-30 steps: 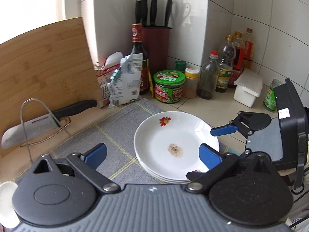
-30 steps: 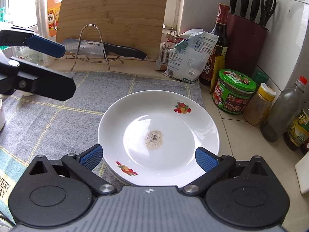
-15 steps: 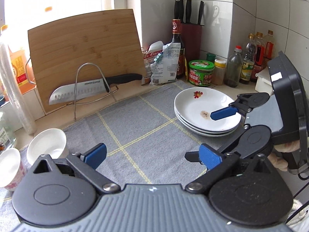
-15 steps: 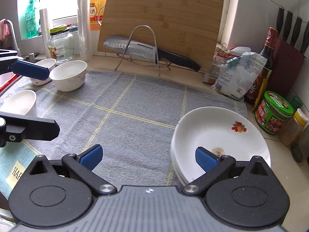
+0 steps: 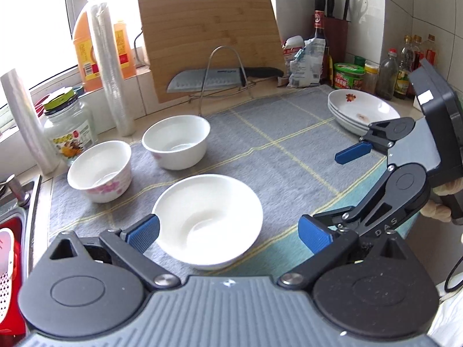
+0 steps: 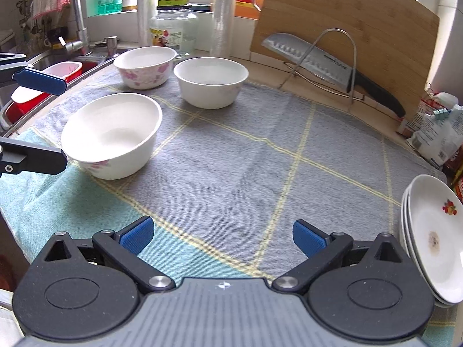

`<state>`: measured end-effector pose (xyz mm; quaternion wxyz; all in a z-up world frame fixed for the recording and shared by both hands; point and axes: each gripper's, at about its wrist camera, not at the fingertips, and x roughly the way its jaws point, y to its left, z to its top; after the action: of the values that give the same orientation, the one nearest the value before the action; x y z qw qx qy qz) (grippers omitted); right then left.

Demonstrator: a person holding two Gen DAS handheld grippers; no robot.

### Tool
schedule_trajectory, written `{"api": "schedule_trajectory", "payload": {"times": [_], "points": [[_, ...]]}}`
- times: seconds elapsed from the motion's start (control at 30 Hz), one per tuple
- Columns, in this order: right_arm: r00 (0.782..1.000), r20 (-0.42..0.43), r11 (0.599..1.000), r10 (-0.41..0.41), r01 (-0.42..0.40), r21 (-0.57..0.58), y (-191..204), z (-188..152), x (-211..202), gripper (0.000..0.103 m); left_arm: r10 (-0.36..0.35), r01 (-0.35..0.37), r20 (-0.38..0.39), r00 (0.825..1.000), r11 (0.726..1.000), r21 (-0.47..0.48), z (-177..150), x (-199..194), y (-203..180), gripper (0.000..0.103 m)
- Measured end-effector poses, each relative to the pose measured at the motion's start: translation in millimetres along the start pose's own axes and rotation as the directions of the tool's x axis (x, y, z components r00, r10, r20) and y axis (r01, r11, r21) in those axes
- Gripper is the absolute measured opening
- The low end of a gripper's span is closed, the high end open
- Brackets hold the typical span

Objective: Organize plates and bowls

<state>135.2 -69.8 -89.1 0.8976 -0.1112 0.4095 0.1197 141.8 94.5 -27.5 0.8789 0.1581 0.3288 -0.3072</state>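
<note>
Three white bowls stand on the grey mat. The nearest bowl lies between the blue pads of my left gripper, which is open and not touching it. Behind it are a pink-flowered bowl and a plain bowl. A stack of white plates with a fruit print rests at the mat's right end. My right gripper hangs open over bare mat, empty.
A bamboo cutting board and a knife on a wire stand line the back. Jars, bottles and a knife block crowd the right corner. A sink with a red basin lies left of the mat.
Both grippers have swung left and back, away from the plate stack, and the three bowls have come into view. The left gripper now straddles the nearest bowl.
</note>
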Motion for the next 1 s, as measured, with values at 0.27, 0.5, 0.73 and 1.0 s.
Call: {"api": "schedule_trajectory", "payload": {"times": [0.27,0.5,0.73,1.0], "points": [[0.996,-0.046,0.995,0.083,-0.085,-0.058,33.4,5.8,32.6,0.103,-0.063,0.062,-0.088,0.994,0.998,-0.018,-45.7,26.2,39.1,0.101],[0.989,-0.057,0.987,0.139,-0.143,-0.071,35.7,15.0,45.3,0.103,-0.114,0.117,-0.09,0.989,0.993,0.028,-50.6,43.0,49.0,0.101],[0.981,-0.061,0.975,0.186,-0.192,-0.112,31.6,18.3,51.0,0.103,-0.179,0.189,-0.144,0.973,0.98,0.056,-45.0,65.0,56.1,0.101],[0.976,-0.077,0.968,0.202,-0.211,-0.136,29.0,21.9,52.6,0.103,-0.178,0.191,-0.139,0.974,0.978,0.084,-45.6,71.6,55.9,0.103]]}}
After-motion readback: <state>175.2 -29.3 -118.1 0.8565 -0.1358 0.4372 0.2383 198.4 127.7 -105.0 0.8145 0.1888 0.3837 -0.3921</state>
